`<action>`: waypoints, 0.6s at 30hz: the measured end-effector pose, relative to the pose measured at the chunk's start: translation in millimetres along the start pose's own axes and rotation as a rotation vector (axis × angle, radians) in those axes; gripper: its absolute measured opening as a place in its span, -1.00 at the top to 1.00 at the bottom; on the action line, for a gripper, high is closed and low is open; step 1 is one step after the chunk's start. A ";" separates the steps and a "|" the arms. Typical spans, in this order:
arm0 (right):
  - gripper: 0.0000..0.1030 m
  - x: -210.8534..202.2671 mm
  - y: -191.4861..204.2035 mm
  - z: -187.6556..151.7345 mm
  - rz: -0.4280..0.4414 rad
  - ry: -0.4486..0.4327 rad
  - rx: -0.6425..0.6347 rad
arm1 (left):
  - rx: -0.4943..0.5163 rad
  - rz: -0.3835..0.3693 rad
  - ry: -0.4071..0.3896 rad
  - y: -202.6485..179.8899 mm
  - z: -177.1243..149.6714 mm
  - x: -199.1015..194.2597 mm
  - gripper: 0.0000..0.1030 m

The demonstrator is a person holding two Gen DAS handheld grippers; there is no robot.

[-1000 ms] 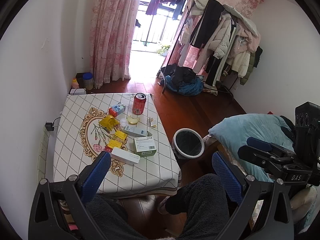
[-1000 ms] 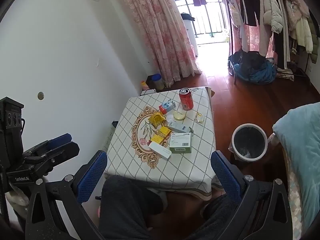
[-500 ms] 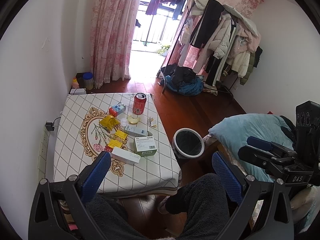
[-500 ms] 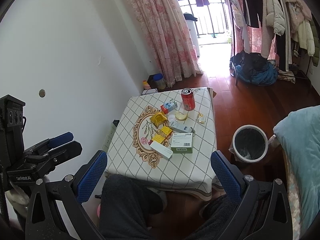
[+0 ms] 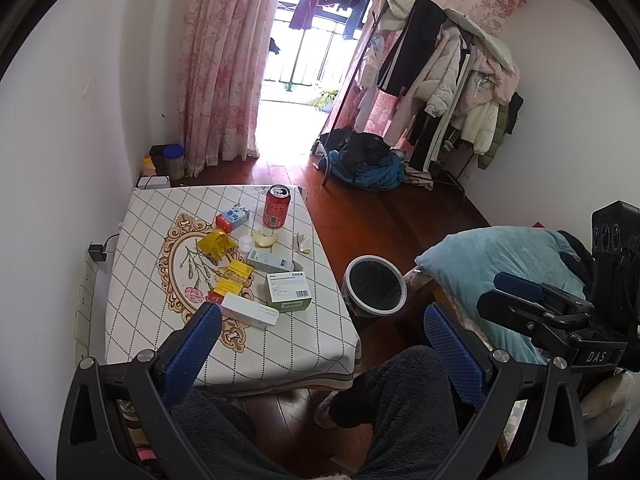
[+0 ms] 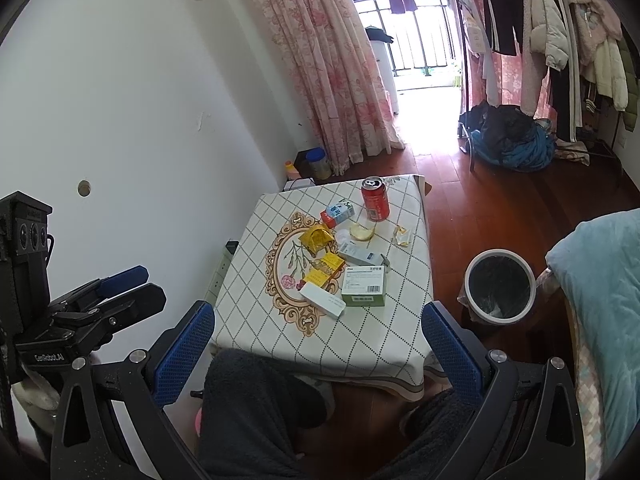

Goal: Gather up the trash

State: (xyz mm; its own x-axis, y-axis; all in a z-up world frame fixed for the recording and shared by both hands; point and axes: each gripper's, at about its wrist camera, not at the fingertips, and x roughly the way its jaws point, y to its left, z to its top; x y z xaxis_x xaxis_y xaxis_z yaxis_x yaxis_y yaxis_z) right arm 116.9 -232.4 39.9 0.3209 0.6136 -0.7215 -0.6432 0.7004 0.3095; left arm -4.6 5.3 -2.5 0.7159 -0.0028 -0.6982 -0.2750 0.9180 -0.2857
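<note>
Red can (image 5: 276, 205), boxes and wrappers lie untouched on the table (image 5: 132, 312), as a second ago. Both tongs, left gripper (image 5: 320, 350) and right gripper (image 6: 318, 350), remain wide and empty at the frame bottom, so collecting is not started.

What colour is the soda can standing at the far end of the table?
Red, with a silver top: the soda can shows best in the right wrist view.

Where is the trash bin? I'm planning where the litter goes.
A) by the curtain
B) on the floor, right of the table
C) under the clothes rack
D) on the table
B: the round white-rimmed trash bin stands on the wooden floor beside the table, on its right.
</note>
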 end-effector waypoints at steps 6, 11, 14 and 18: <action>-1.00 -4.4 0.1 -0.5 -0.006 -0.009 0.002 | 0.002 -0.002 -0.002 -2.1 0.7 -3.2 -1.00; -1.00 -7.3 -0.8 0.2 -0.006 -0.014 0.005 | 0.004 -0.008 -0.003 -7.6 3.8 -5.5 -1.00; -1.00 -7.6 -1.3 0.1 -0.005 -0.014 0.004 | 0.004 -0.009 -0.003 -7.9 4.2 -5.6 -1.00; -1.00 -8.5 -2.1 0.2 -0.004 -0.015 0.003 | 0.003 -0.009 -0.003 -8.1 4.0 -5.4 -1.00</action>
State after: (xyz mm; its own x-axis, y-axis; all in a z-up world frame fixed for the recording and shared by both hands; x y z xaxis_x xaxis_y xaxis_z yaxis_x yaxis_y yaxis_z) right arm 115.6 -239.0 45.5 0.3341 0.6162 -0.7132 -0.6399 0.7039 0.3084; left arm -3.6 -0.5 6.3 0.7200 -0.0096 -0.6939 -0.2669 0.9192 -0.2896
